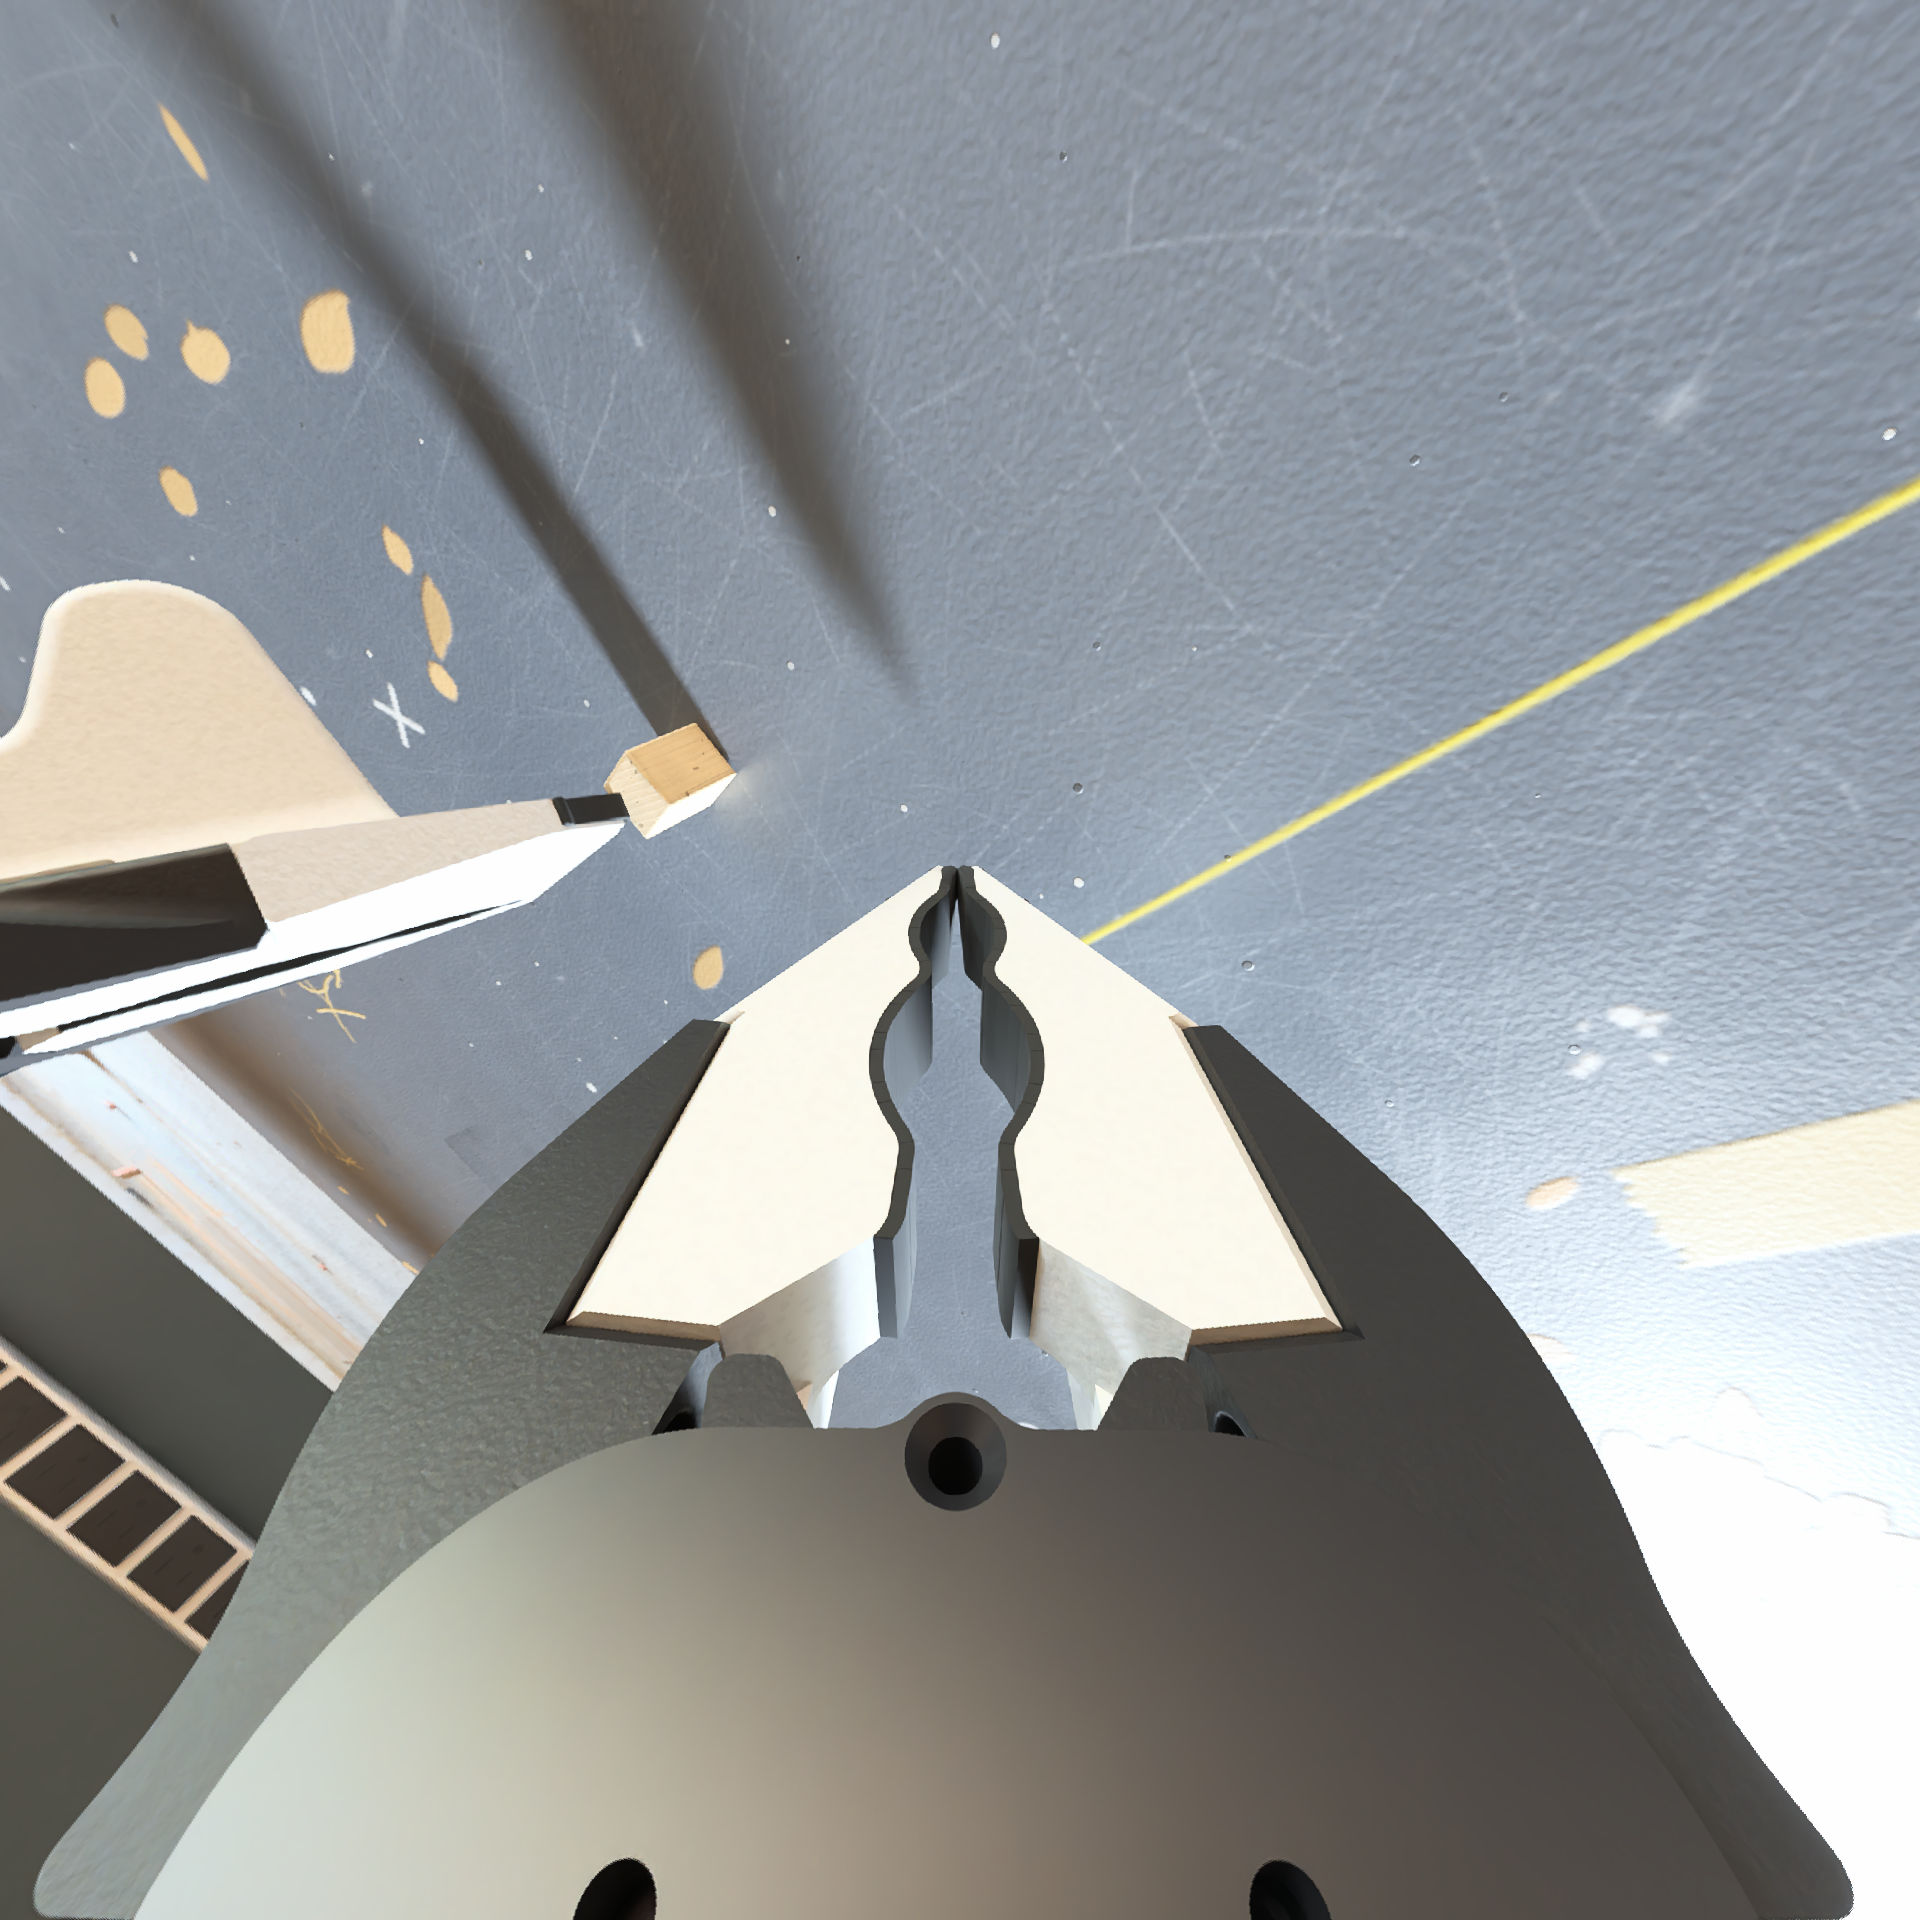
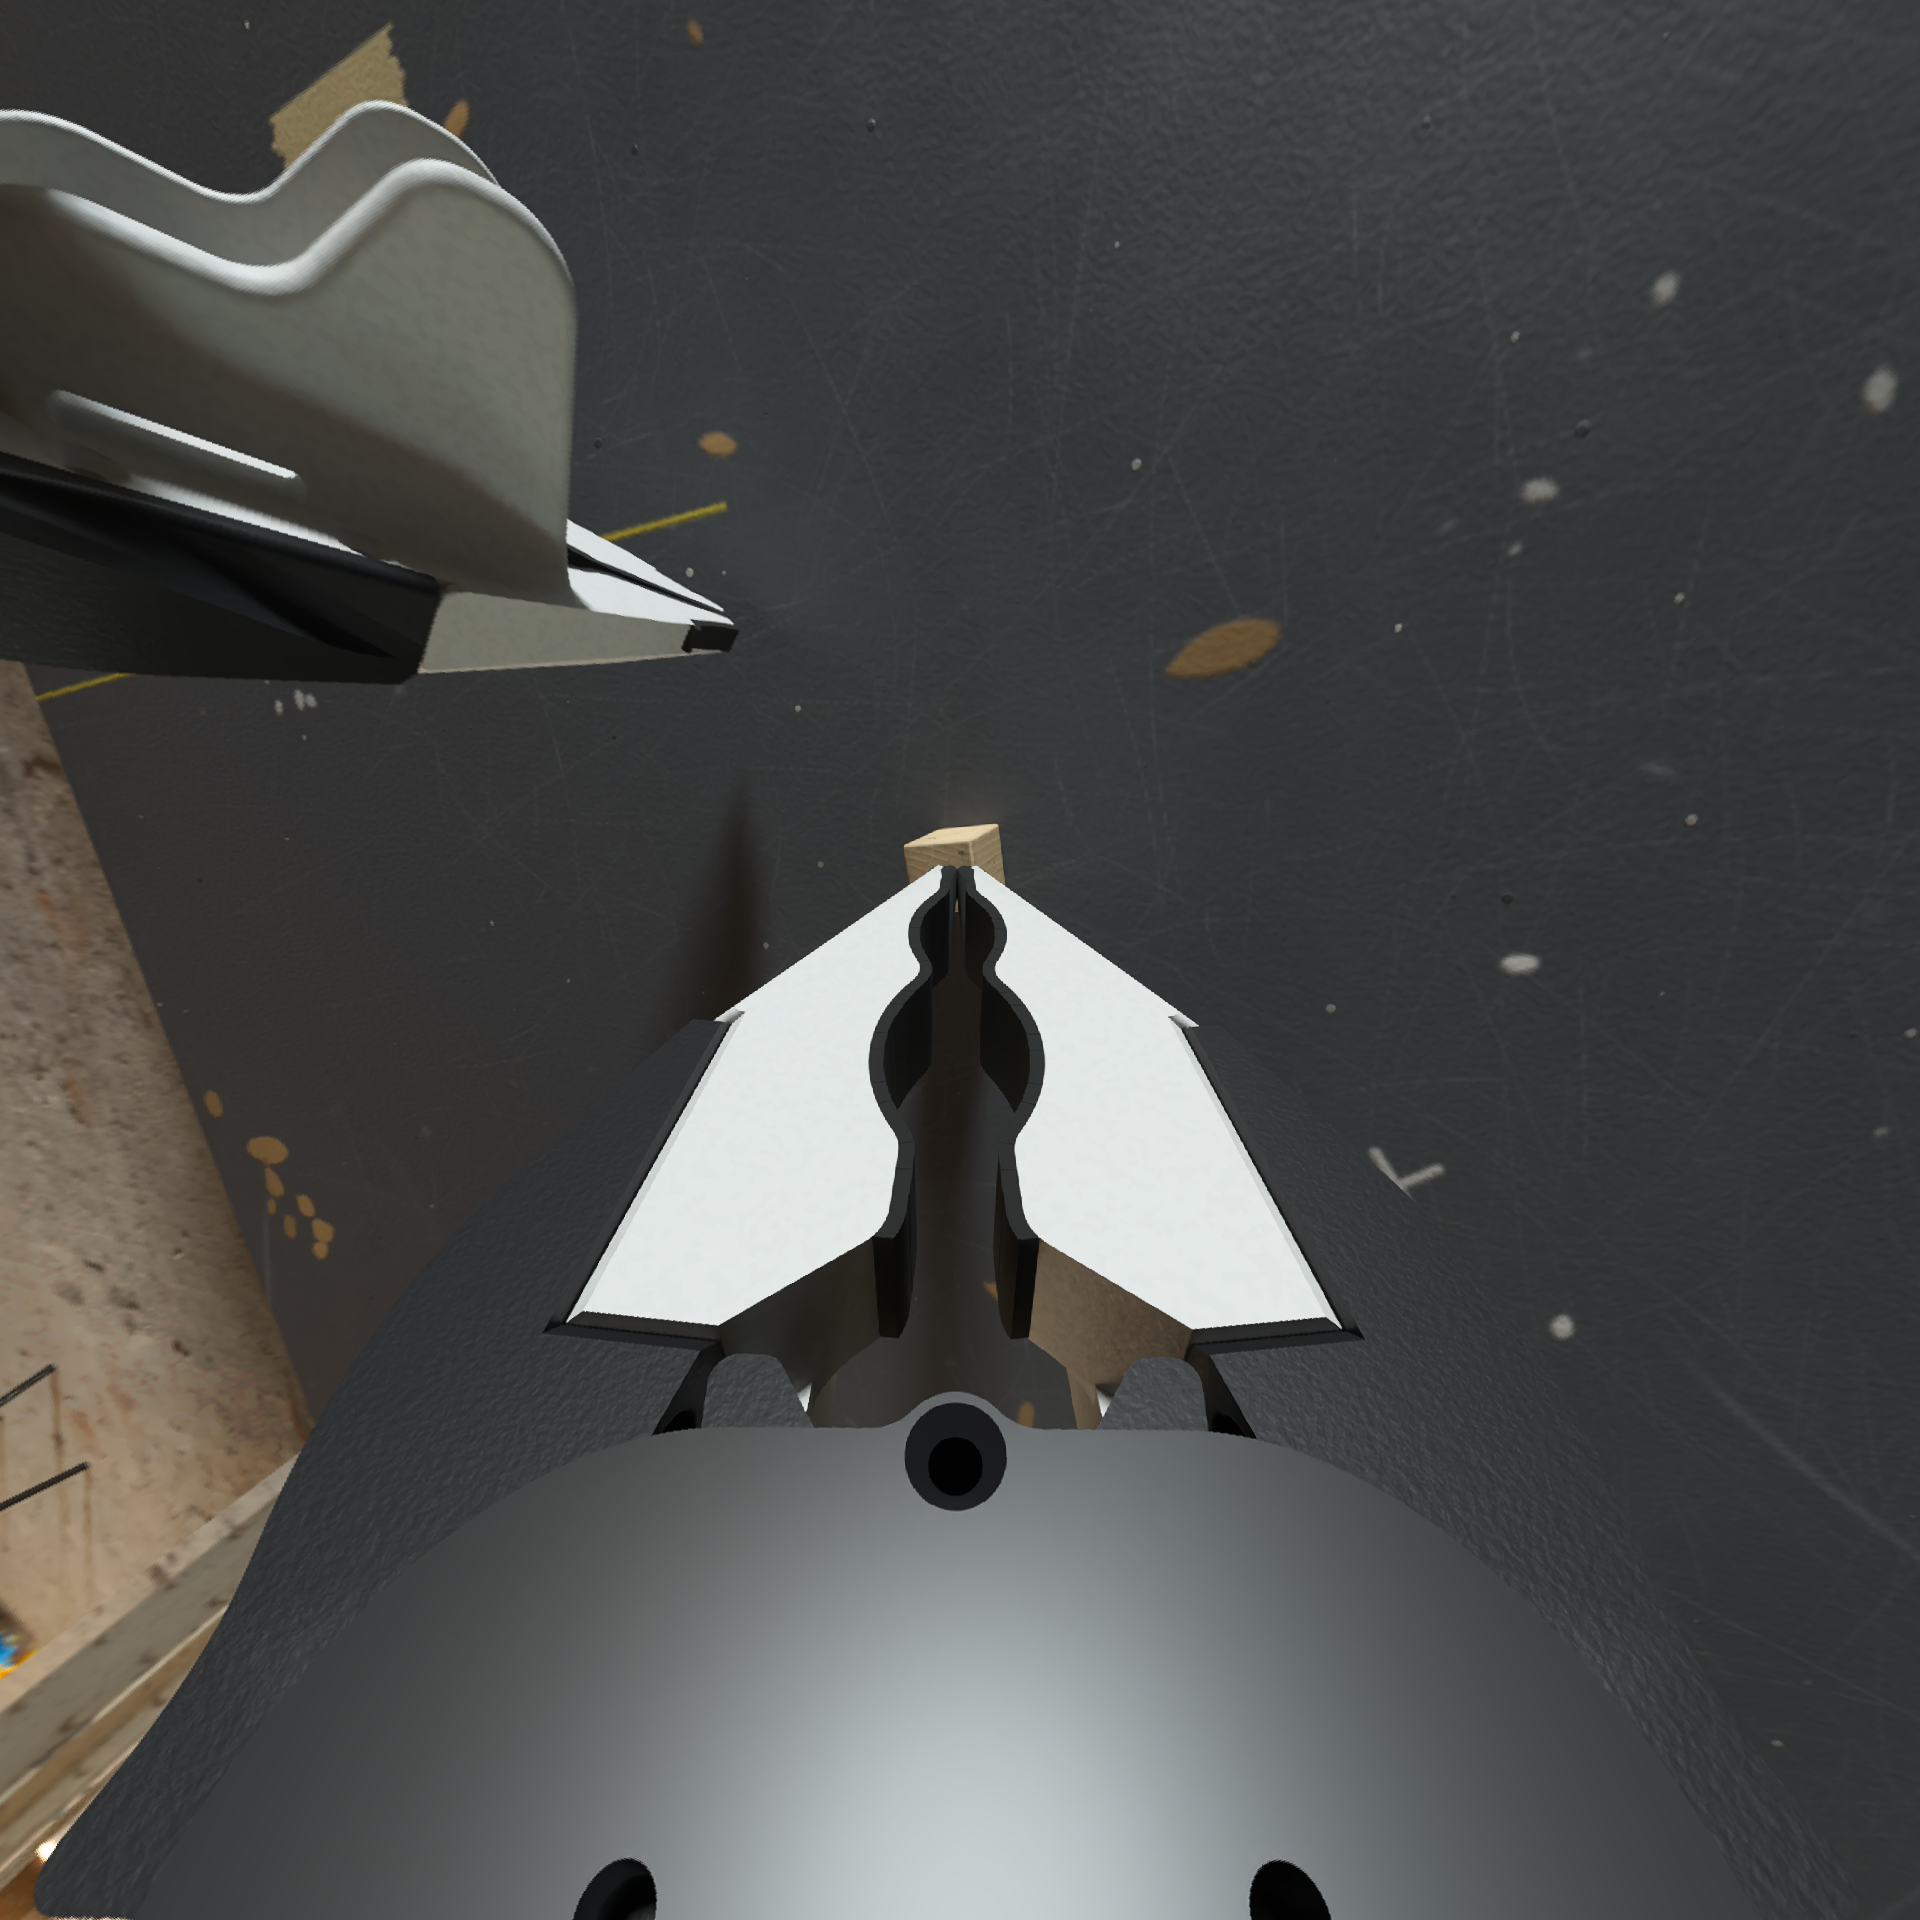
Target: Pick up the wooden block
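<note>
The wooden block [image 1: 670, 779] is a small pale cube resting on the dark grey tabletop [image 1: 1247, 364]. In the right wrist view the block [image 2: 961, 847] shows just past my right gripper [image 2: 958, 875]. That gripper's fingers are closed together and the block is wider than them, so it is not between them. In the left wrist view the right gripper [image 1: 594, 810] comes in from the left, its tip against the block's near side. My left gripper [image 1: 958, 875] is shut and empty, to the right of the block and nearer the camera. It also shows in the right wrist view [image 2: 712, 634].
A thin yellow line [image 1: 1507, 717] crosses the tabletop at the right. Tan paint spots [image 1: 330, 330] and a tan tape patch [image 1: 1766, 1195] mark the surface. The table's edge [image 1: 208, 1195] runs along the lower left, with floor beyond it.
</note>
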Controlling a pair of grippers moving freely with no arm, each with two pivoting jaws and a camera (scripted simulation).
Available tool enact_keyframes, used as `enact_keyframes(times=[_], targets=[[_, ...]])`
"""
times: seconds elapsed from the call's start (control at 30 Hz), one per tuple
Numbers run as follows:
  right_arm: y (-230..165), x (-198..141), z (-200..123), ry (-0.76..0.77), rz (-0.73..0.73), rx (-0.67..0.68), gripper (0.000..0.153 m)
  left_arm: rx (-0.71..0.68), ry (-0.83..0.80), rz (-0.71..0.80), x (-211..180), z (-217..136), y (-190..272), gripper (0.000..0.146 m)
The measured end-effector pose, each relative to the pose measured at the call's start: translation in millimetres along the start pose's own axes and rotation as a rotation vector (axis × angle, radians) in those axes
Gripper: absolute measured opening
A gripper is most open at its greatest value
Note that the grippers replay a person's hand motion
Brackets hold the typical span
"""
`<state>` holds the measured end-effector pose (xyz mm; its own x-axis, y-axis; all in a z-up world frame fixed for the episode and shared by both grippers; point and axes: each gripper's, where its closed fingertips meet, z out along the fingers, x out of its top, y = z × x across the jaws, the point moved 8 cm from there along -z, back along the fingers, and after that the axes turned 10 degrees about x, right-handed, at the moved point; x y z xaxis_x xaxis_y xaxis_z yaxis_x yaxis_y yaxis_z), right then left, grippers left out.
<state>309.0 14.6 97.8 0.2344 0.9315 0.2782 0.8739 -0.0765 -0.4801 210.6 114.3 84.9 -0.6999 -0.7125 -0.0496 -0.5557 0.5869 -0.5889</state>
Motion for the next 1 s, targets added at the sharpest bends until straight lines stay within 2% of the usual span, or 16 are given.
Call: enact_keyframes(times=[0.23, 0.3, 0.33, 0.47, 0.6, 0.8, 0.9, 1.0], targets=[[0.1, -6.2, -5.5, -0.008, 0.05, 0.026, 0.001, 0.065, 0.015, 0.0, 0.9, -11.4, -1.2, 0.0], [-1.7, -5.2, -8.5, -0.004, 0.05, -0.005, 0.018, 0.082, 0.014, -0.011, -0.1, -14.9, -1.7, 0.0], [-2.9, -4.5, -9.9, -0.001, 0.048, -0.019, 0.021, 0.098, 0.013, -0.018, -1.3, -17.2, -2.1, 0.0], [-6.8, -2.5, -14.4, 0.006, 0.024, -0.07, 0.019, 0.173, 0.015, -0.084, -10.0, -34.2, -5.4, 0.0], [-8.0, -3.7, -23.2, 0.019, 0.019, -0.121, 0.019, 0.24, 0.034, -0.214, -26.5, -56.8, -9.5, 0.0], [-14.0, -8.3, -40.2, 0.053, 0.024, -0.171, 0.02, 0.213, 0.184, -0.39, -33.7, -66.1, 5.7, 0.0], [-17.4, -9.8, -46.6, 0.061, 0.025, -0.22, 0.02, 0.169, 0.236, -0.414, -28.3, -64.1, 19.3, 0.0], [-20.2, -8.3, -48.1, 0.105, 0.047, -0.203, 0.019, 0.11, 0.258, -0.413, -23.0, -60.0, 28.5, 0.0]])
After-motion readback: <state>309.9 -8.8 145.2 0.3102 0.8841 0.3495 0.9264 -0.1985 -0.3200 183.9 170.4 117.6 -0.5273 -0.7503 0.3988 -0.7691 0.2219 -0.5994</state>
